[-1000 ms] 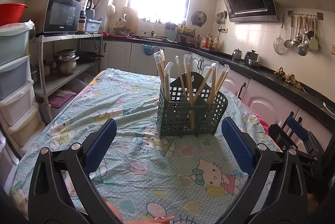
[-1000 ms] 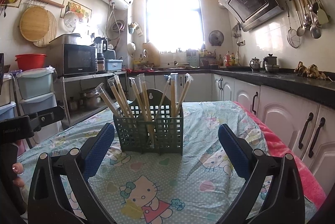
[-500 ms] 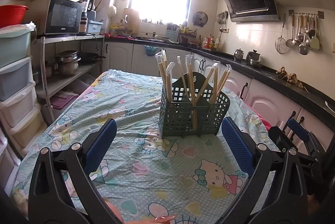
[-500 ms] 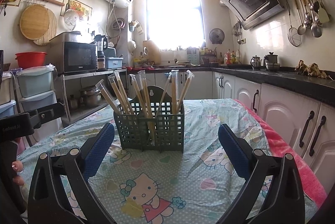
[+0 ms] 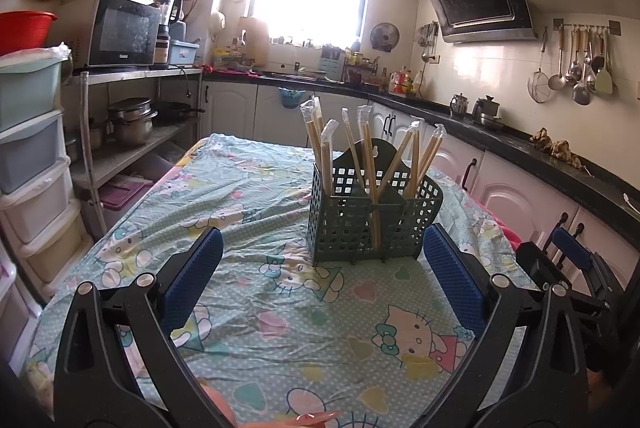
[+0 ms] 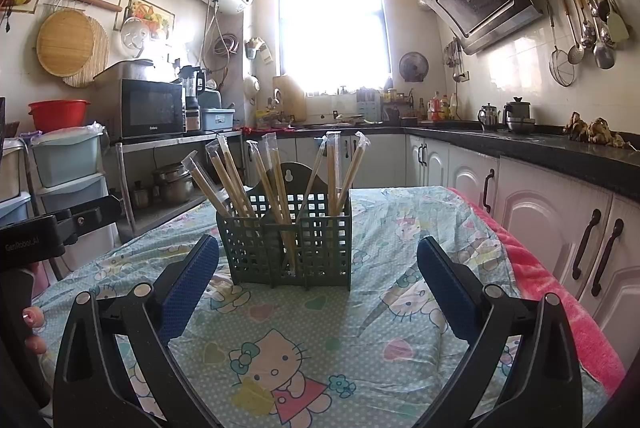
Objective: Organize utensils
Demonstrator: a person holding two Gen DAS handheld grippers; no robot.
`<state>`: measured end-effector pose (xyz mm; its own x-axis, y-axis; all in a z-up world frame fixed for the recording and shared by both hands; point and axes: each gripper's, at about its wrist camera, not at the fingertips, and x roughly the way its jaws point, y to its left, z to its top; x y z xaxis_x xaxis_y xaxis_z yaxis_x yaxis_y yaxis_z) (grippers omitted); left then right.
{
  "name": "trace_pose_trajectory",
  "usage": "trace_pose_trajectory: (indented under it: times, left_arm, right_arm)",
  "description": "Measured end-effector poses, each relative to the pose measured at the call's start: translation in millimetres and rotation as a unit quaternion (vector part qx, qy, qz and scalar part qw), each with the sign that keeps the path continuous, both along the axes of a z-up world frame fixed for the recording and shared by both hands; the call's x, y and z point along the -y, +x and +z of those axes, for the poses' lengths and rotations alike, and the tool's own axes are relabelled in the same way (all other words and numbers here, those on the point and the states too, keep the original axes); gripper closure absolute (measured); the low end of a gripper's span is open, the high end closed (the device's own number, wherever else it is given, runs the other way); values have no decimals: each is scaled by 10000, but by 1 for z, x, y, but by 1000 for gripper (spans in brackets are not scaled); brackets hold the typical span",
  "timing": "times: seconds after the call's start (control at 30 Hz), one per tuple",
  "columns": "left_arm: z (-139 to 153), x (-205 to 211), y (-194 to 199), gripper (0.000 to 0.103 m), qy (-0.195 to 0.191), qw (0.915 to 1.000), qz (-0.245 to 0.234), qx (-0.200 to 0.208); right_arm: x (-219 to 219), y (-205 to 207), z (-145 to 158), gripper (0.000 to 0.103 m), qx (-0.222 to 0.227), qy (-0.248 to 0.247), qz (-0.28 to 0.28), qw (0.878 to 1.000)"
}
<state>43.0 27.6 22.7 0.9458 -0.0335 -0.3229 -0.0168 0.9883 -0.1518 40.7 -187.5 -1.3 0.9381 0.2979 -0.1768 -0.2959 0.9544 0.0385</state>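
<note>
While both tongs gape empty | left gripper (image 5: 322, 278), right gripper (image 6: 318, 278) frame bottom | holder (image 6: 286, 242) centre, wrapped chopsticks (image 6: 276, 175) leaning | risk: a nudge tips the light holder.

Chopsticks (image 6: 280, 195) lower ends hidden in caddy (image 6: 286, 248) — count unclear.

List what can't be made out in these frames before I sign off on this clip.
- Dark green plastic lattice caddy: floor and rear compartments, hidden by its own walls in both views.
- Plastic-wrapped wooden chopsticks: exact count unclear; they overlap.
- Left gripper and right gripper: handles cut off by bottom edges.
- Window: blown out by glare.
</note>
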Motion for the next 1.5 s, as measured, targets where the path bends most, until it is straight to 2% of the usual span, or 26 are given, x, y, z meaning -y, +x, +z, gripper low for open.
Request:
trace_pose_trajectory:
  times: [1.17,1.37,1.5]
  left_arm:
    - [-5,1,1,11,61,10000,-30,-55]
    - [-11,-6,12,11,-64,9990,228,-392]
    - [-13,-23,24,11,-175,9963,416,-728]
  right_arm:
    - [2,0,-2,6,-63,-18,7,10000]
    - [10,5,-1,6,-179,28,-200,9996]
    - [27,26,-1,6,-618,143,-476,9968]
